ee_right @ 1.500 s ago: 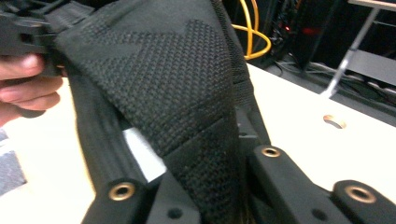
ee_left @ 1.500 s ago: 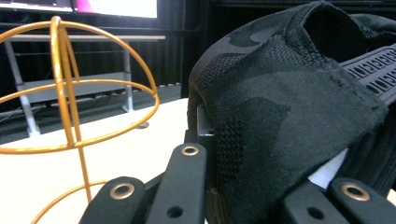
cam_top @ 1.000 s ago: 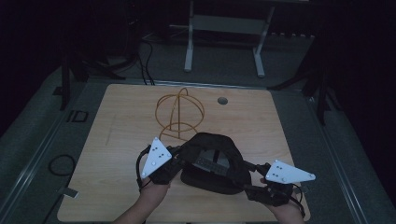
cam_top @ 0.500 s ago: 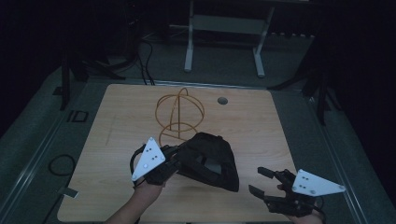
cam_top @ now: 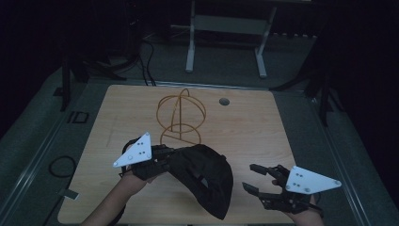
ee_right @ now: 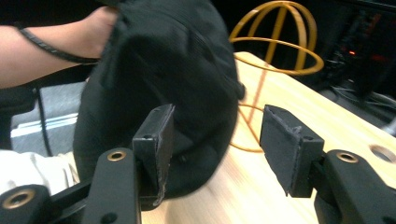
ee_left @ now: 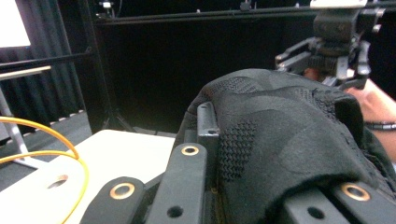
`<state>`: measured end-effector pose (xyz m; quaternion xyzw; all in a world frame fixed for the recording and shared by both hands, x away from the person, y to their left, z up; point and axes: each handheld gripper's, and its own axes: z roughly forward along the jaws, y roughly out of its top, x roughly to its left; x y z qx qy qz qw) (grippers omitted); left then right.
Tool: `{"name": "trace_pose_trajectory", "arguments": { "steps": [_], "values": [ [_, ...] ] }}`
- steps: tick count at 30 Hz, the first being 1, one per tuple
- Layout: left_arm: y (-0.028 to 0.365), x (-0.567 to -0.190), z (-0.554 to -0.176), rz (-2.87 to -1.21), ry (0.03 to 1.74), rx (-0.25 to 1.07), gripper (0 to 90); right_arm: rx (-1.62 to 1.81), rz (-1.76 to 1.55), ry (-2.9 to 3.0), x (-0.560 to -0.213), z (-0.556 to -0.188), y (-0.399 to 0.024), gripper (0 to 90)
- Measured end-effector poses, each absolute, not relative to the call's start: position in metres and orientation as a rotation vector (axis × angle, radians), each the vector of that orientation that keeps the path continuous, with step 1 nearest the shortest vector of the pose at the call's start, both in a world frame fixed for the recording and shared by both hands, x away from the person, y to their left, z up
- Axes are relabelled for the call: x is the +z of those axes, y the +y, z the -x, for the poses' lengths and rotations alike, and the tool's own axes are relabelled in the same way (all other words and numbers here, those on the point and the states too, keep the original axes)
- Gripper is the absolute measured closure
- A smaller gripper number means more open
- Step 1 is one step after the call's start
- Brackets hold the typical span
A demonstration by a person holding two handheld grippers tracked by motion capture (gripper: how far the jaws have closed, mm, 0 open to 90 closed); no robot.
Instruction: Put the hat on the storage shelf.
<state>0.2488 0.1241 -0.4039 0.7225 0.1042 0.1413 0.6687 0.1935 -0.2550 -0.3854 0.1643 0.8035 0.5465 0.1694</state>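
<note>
A black knitted cap hangs over the table's front middle, lifted at its left edge by my left gripper, which is shut on the fabric. Along the left jaws the cap drapes over both of them. My right gripper stands open at the front right, apart from the cap, with nothing between its fingers. Past those open jaws the cap hangs close in front. An orange wire hat stand sits behind the cap at the table's middle.
The wooden table has a round cable hole at its back right. Beyond the table stand a white metal frame and cables on the dark floor. Bare wood lies to the right of the stand.
My right gripper let go of the cap, opened and drew back to the front right. The left gripper lifted the cap's left edge, so the cap now hangs down and rightward.
</note>
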Motion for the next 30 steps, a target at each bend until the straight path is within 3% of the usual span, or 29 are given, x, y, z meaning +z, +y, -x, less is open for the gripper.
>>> {"name": "trace_pose_trajectory", "arguments": {
  "steps": [9,20,24,29,30],
  "values": [
    [0.123,-0.409,-0.257,-1.642,0.056,0.216,88.2,1.488,-0.277,2.368,-0.386,-0.208,-0.215,46.2],
    [0.116,-0.398,-0.261,-1.631,0.032,0.185,88.2,1.478,-0.137,2.364,-0.387,-0.207,-0.204,54.5],
    [0.113,-0.398,-0.263,-1.625,0.039,0.182,88.2,1.472,-0.130,2.373,-0.387,-0.207,-0.203,62.9],
    [0.110,-0.400,-0.263,-1.629,0.045,0.181,88.2,1.456,-0.121,2.393,-0.388,-0.205,-0.202,86.7],
    [0.110,-0.400,-0.264,-1.637,0.049,0.185,88.2,1.448,-0.129,2.395,-0.389,-0.205,-0.201,87.9]
  ]
}}
